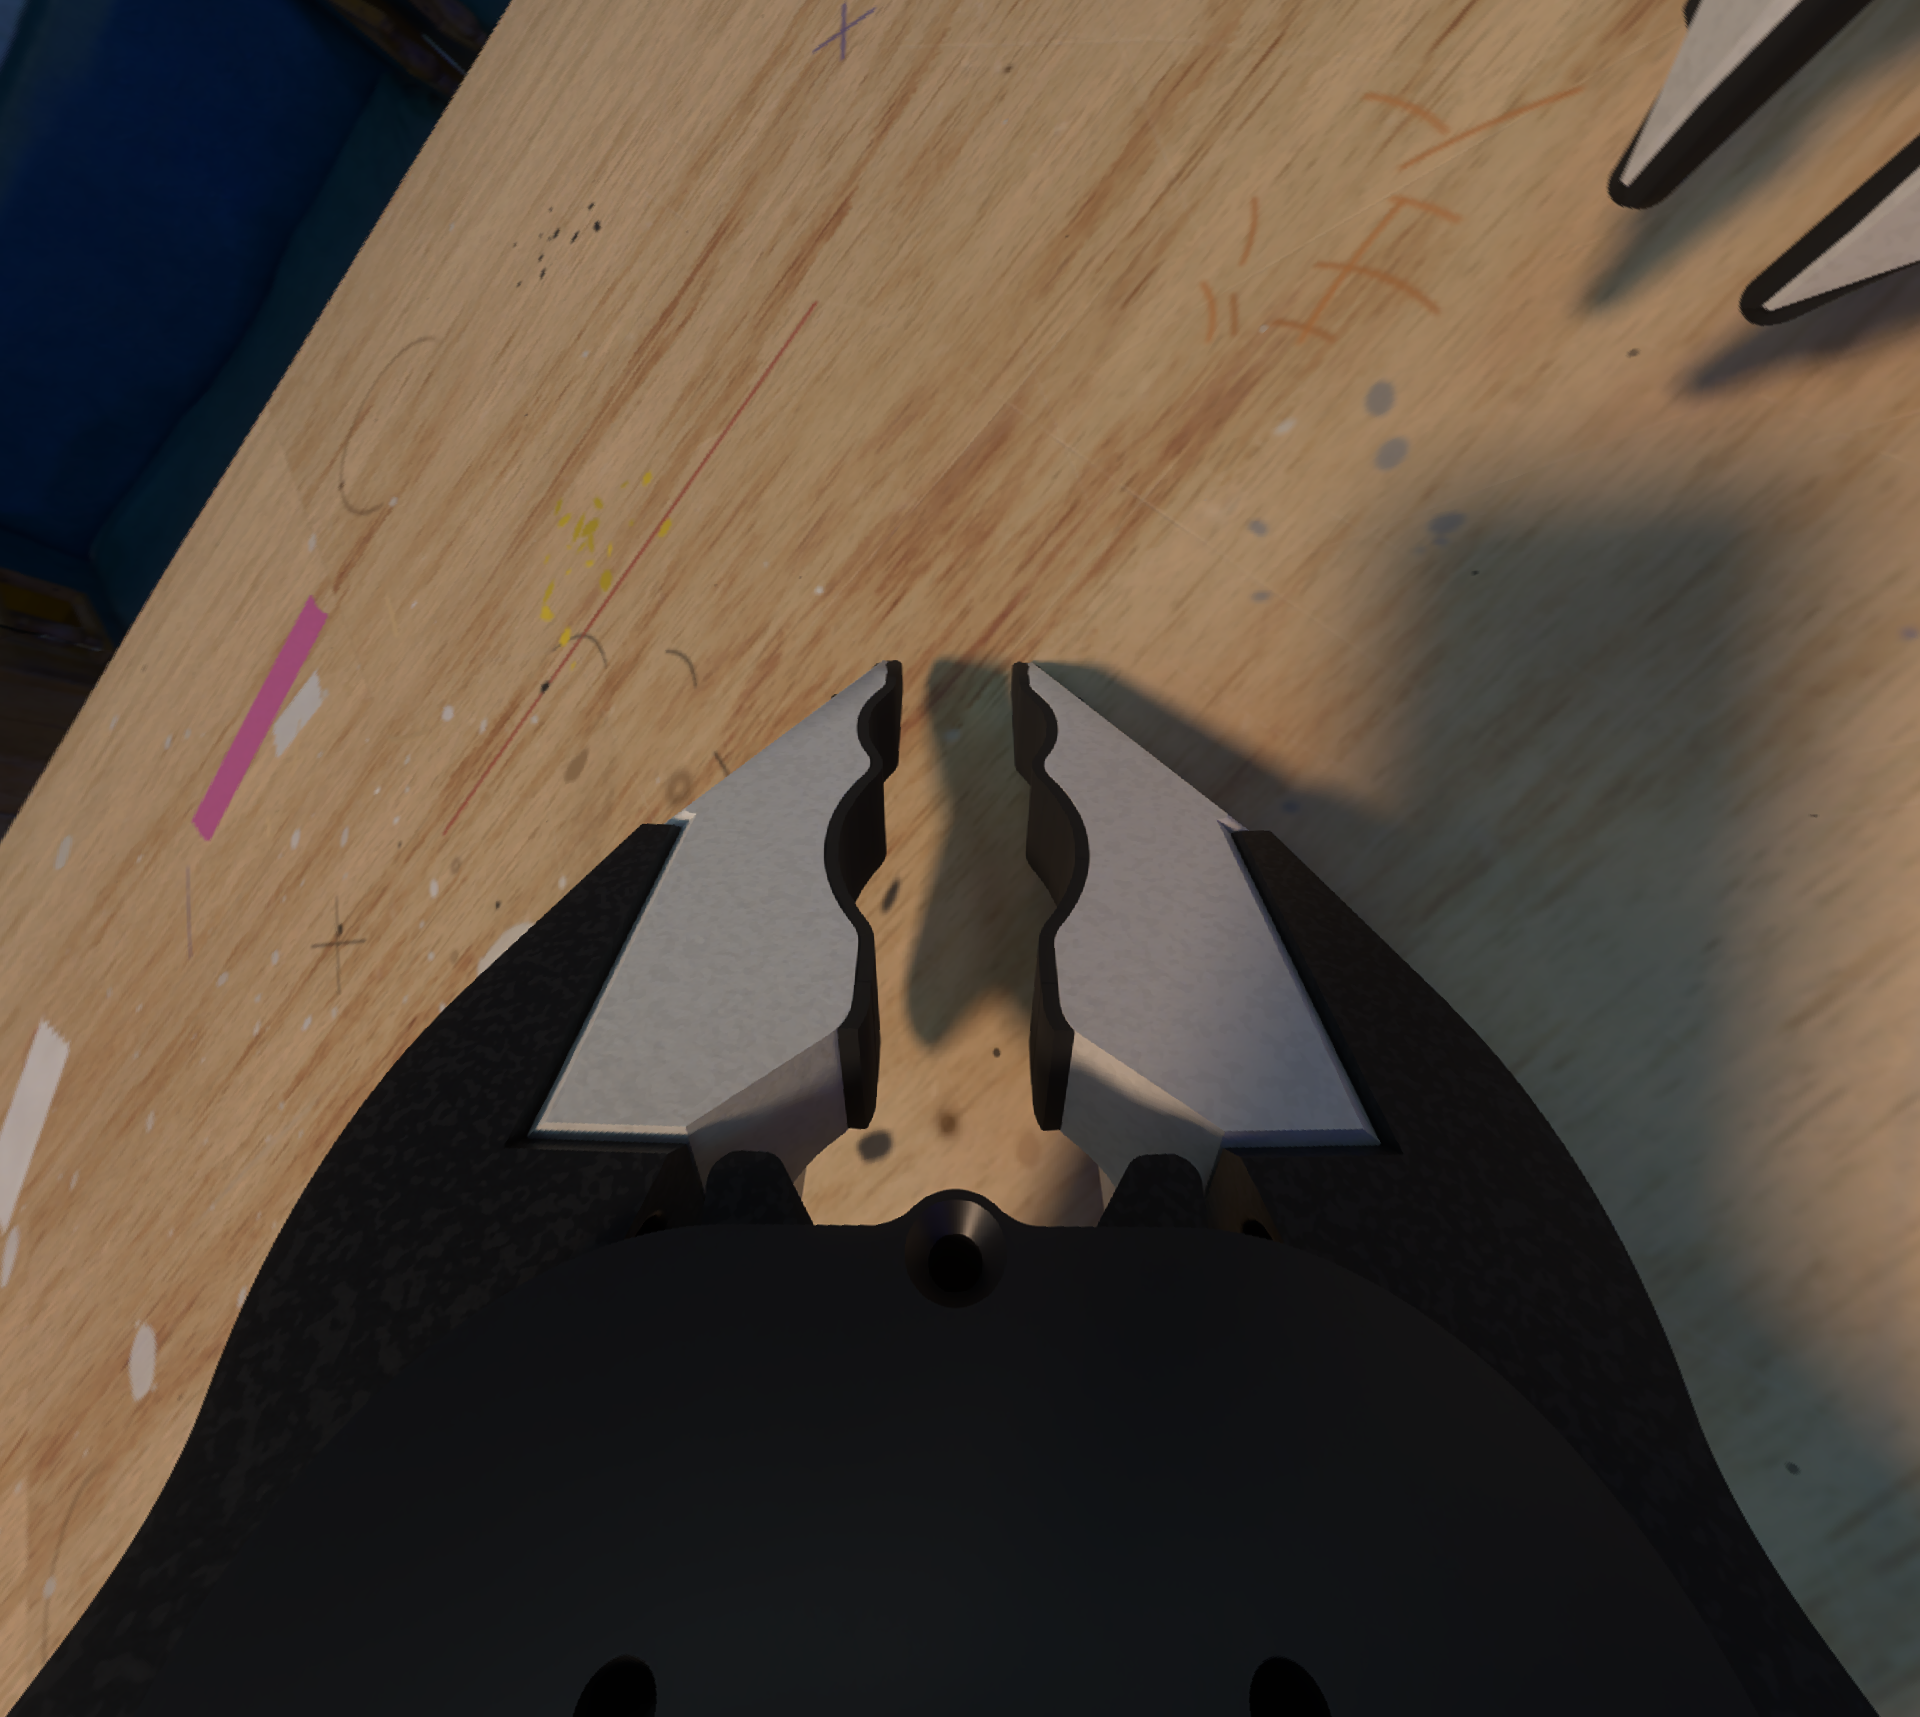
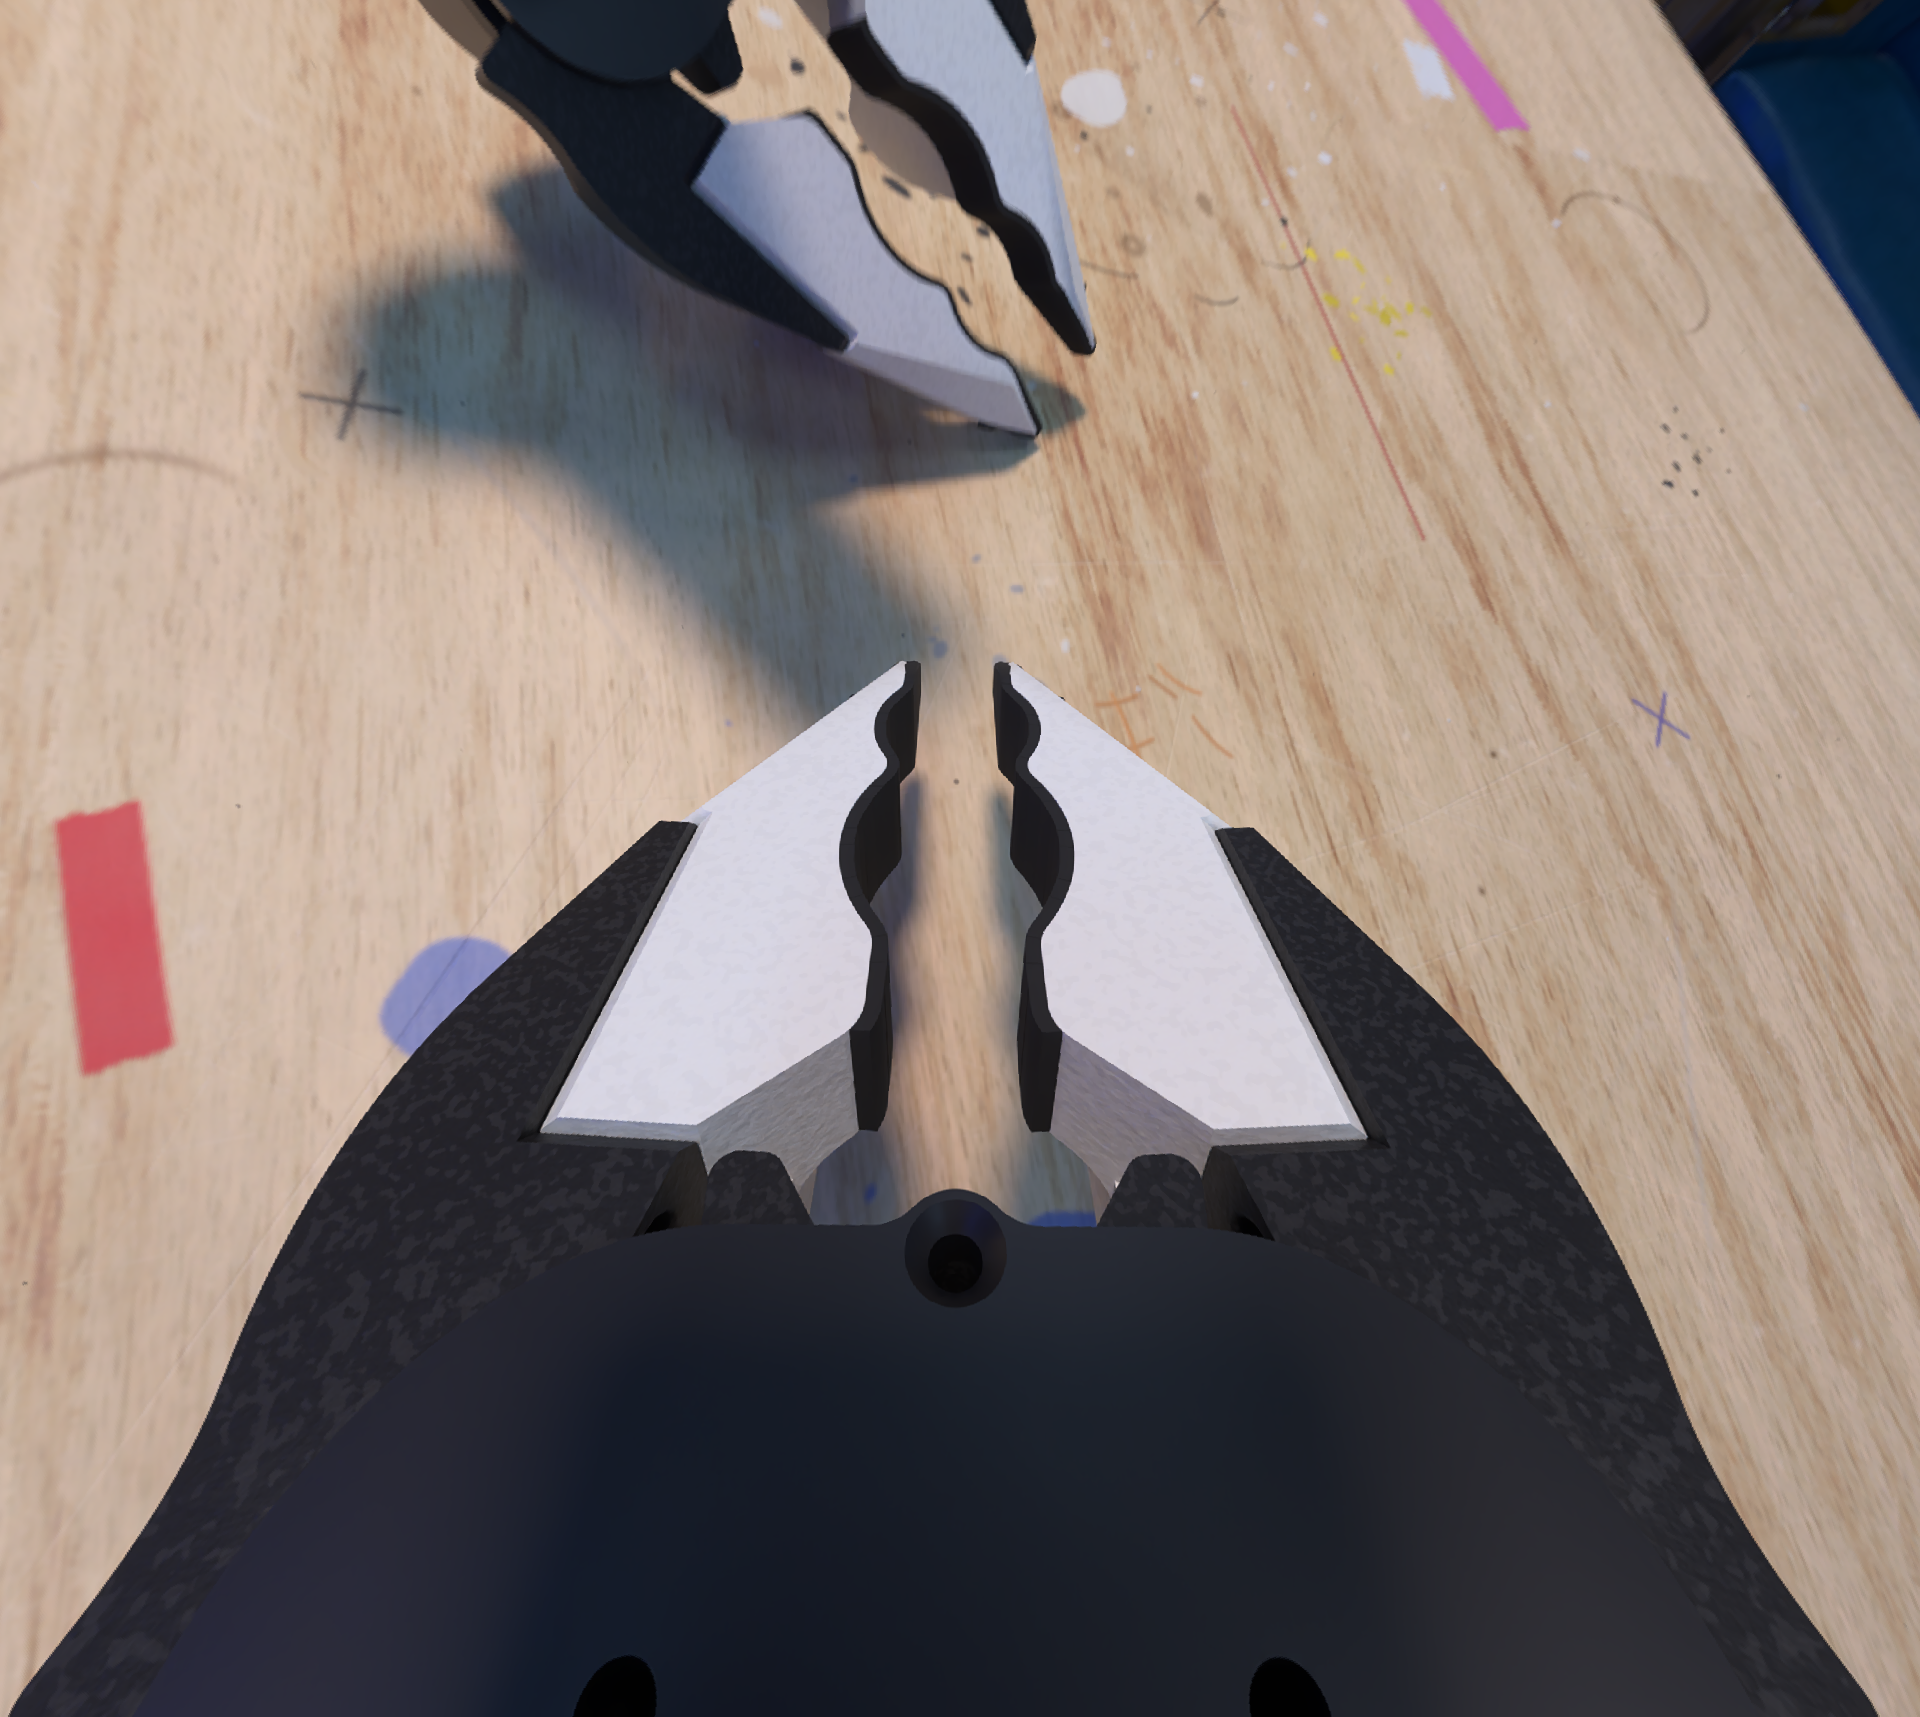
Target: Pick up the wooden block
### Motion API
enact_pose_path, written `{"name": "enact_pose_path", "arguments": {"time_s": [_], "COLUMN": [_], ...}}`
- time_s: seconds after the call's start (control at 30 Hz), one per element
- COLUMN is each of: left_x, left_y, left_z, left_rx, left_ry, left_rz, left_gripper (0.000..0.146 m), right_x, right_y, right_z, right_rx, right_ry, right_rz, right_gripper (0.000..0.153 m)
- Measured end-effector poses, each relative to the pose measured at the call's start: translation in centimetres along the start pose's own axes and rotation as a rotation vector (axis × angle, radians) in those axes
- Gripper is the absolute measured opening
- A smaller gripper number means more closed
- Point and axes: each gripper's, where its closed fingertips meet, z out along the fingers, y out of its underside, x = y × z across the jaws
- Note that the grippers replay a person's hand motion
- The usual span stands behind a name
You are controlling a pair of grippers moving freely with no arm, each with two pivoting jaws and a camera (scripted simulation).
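Observation:
No wooden block shows in either view. My left gripper (image 1: 956, 675) hangs low over the wooden table (image 1: 1039, 213); its jaws are nearly together with a narrow gap, and nothing is between them. It also shows in the right wrist view (image 2: 1055, 384), tips close to the table. My right gripper (image 2: 956, 675) is above the table, its jaws also nearly together and empty. Its two fingers show at the top right of the left wrist view (image 1: 1699, 251). The two grippers face each other, a short way apart.
A pink tape strip (image 1: 260, 717) lies near the table's edge and also shows in the right wrist view (image 2: 1455, 46). A red tape strip (image 2: 114, 935) lies at the left. Blue containers (image 1: 156, 161) stand beyond the table edge. Paint specks and pen marks dot the table.

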Motion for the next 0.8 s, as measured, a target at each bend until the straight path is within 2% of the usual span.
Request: {"name": "enact_pose_path", "arguments": {"time_s": [0.1, 0.23, 0.33, 0.43, 0.5, 0.57, 0.67, 0.8], "left_x": [0.5, -0.2, -1.9, -4.9, -7.4, -10.7, -15.9, -17.0], "left_y": [-0.5, -2.4, -5.1, -7.8, -8.0, -6.1, -0.3, 8.4], "left_z": [-0.3, -2.2, -6.6, -12.4, -15.4, -16.3, -15.1, -12.9], "left_rx": [0.026, 0.113, 0.253, 0.426, 0.468, 0.403, 0.202, -0.089], "left_ry": [0.047, 0.095, 0.146, 0.235, 0.308, 0.315, 0.193, 0.250], "left_rz": [-0.033, -0.156, -0.229, -0.271, -0.316, -0.351, -0.433, -0.489], "left_gripper": [0.029, 0.040, 0.047, 0.047, 0.047, 0.048, 0.053, 0.065], "right_x": [0.0, 0.5, 0.9, 1.3, 1.4, 1.5, 1.6, 1.6], "right_y": [-0.6, -0.1, 0.2, 0.3, 0.6, 0.9, 1.4, 1.6], "right_z": [-0.5, -1.0, -1.4, -1.6, -1.6, -1.5, -1.3, -1.2], "right_rx": [0.040, 0.036, 0.047, 0.054, 0.046, 0.036, 0.021, 0.019], "right_ry": [-0.004, 0.016, 0.019, 0.020, 0.020, 0.018, 0.016, 0.013], "right_rz": [0.008, 0.008, 0.032, 0.051, 0.056, 0.060, 0.070, 0.079], "right_gripper": [0.015, 0.018, 0.018, 0.018, 0.018, 0.018, 0.019, 0.019]}}
